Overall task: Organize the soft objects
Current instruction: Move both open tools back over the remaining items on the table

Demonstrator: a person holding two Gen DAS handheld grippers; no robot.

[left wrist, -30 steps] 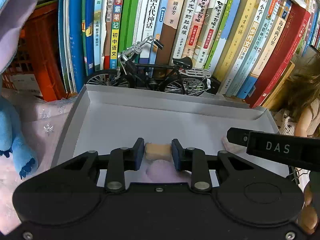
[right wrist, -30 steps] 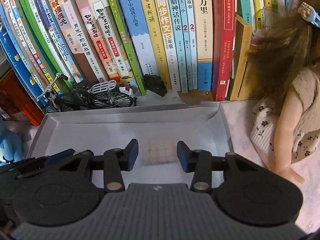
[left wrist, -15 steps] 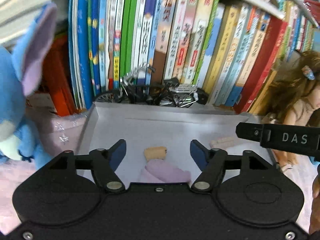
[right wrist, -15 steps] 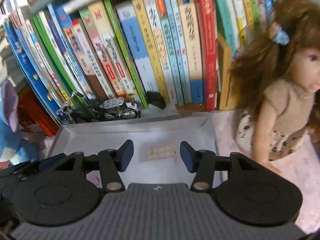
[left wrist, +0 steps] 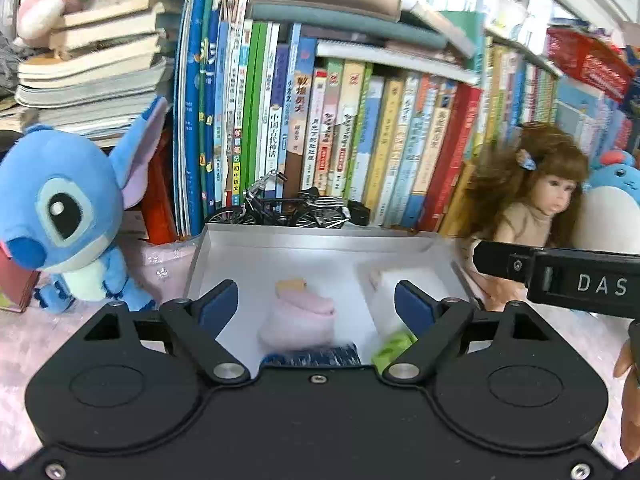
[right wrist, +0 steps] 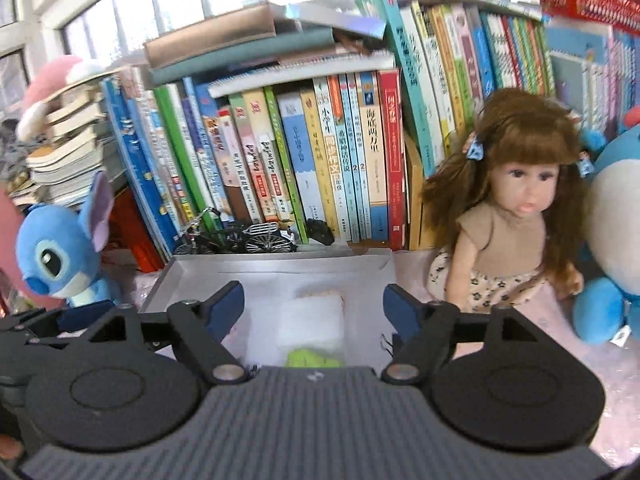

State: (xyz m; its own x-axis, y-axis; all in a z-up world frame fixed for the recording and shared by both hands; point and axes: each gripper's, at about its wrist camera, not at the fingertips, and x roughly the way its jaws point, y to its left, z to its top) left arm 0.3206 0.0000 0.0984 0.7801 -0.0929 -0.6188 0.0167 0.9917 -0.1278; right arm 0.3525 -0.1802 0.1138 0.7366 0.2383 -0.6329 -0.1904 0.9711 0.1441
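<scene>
A shallow grey box [left wrist: 320, 242] [right wrist: 276, 264] stands in front of the books. In it lie a pink soft piece [left wrist: 298, 318] with a tan piece [left wrist: 291, 285] behind it, a white spongy block [left wrist: 394, 284] [right wrist: 312, 322], a green piece [left wrist: 394, 346] [right wrist: 314, 358] and a blue piece [left wrist: 312, 356]. My left gripper [left wrist: 316, 304] is wide open and empty, held back above the pink piece. My right gripper [right wrist: 314, 306] is wide open and empty, above the white block. Its finger also shows in the left wrist view [left wrist: 560, 274].
A blue plush [left wrist: 60, 216] [right wrist: 60, 256] sits left of the box. A doll [left wrist: 536, 208] [right wrist: 516, 216] and a blue-and-white plush [right wrist: 616, 240] sit right of it. A model bicycle [left wrist: 288, 208] and a row of books [left wrist: 340, 140] stand behind the box.
My left gripper let go of the tan piece and opened wide. Both grippers pulled back and up from the box, and the right one opened wider.
</scene>
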